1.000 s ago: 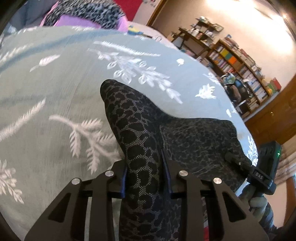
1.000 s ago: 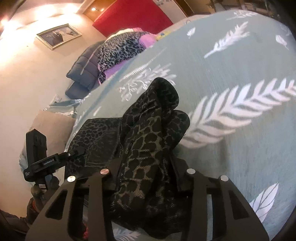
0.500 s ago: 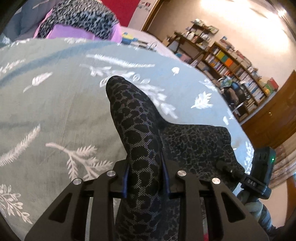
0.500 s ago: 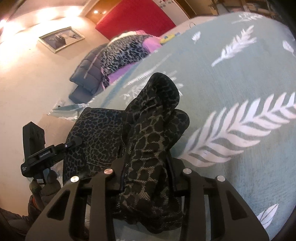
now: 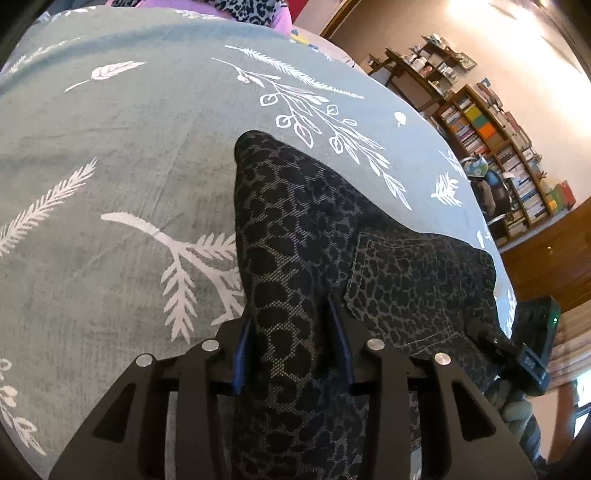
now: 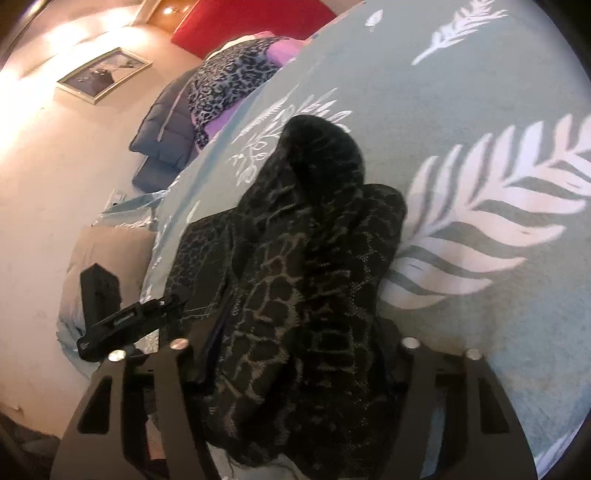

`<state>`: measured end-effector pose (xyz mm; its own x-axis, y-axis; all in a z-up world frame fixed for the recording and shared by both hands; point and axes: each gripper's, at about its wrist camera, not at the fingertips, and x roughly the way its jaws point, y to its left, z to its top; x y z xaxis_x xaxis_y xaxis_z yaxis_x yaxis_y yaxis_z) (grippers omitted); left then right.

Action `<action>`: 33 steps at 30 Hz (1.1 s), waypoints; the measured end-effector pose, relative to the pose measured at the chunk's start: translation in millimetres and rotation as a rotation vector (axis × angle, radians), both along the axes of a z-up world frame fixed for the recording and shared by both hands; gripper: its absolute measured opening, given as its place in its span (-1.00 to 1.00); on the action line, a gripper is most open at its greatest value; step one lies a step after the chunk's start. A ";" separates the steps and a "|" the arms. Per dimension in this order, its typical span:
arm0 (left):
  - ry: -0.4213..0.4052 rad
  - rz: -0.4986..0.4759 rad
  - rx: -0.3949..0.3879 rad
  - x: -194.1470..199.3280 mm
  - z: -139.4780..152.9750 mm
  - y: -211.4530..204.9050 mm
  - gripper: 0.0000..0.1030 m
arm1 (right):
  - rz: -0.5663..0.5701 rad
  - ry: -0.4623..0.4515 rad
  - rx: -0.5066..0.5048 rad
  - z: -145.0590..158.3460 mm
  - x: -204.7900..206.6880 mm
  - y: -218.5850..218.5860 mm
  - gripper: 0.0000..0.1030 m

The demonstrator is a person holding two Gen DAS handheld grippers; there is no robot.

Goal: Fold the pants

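Observation:
Dark leopard-print pants (image 5: pixel 406 273) lie on a grey-green bedspread with white leaf prints (image 5: pixel 110 155). My left gripper (image 5: pixel 291 343) is shut on a fold of the pants, which rises between its fingers and runs forward. In the right wrist view my right gripper (image 6: pixel 295 354) is shut on a thick bunch of the same pants (image 6: pixel 314 229), lifted off the bedspread (image 6: pixel 480 110). The flat part of the pants with a back pocket lies to the right in the left view. Each view shows the other gripper (image 5: pixel 532 350) (image 6: pixel 110 317) at the pants' far edge.
A pile of leopard and purple bedding (image 6: pixel 236 77) lies at the head of the bed, by a red headboard (image 6: pixel 251 18). Bookshelves (image 5: pixel 498 147) and a wooden cabinet (image 5: pixel 554 258) stand beyond the bed's right edge. A framed picture (image 6: pixel 103 74) hangs on the wall.
Both grippers have moved along the bed with the pants held. The views shifted: the left one tilted down toward the bedspread, the right one came closer to the raised fold.

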<state>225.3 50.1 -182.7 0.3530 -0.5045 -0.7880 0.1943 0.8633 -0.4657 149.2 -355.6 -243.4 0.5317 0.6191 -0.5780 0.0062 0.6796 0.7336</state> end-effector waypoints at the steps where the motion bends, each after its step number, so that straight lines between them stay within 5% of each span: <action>1: -0.002 -0.008 -0.004 0.3 2.4 -0.2 -0.34 | -0.002 0.000 0.014 0.3 -0.3 -1.5 -0.08; 11: -0.103 -0.054 -0.027 26.5 54.7 -24.2 -0.51 | -0.037 -0.148 0.020 52.7 22.9 -16.4 -0.25; 22: -0.215 -0.098 -0.003 127.8 80.0 -89.9 -0.52 | -0.110 -0.251 -0.072 85.3 125.5 -58.1 -0.26; 27: -0.222 -0.112 0.001 172.9 73.9 -118.4 -0.52 | -0.150 -0.253 -0.098 82.1 169.2 -82.0 -0.26; 33: -0.158 -0.129 0.048 214.8 31.0 -154.0 -0.51 | -0.169 -0.185 -0.142 47.6 198.1 -102.0 -0.26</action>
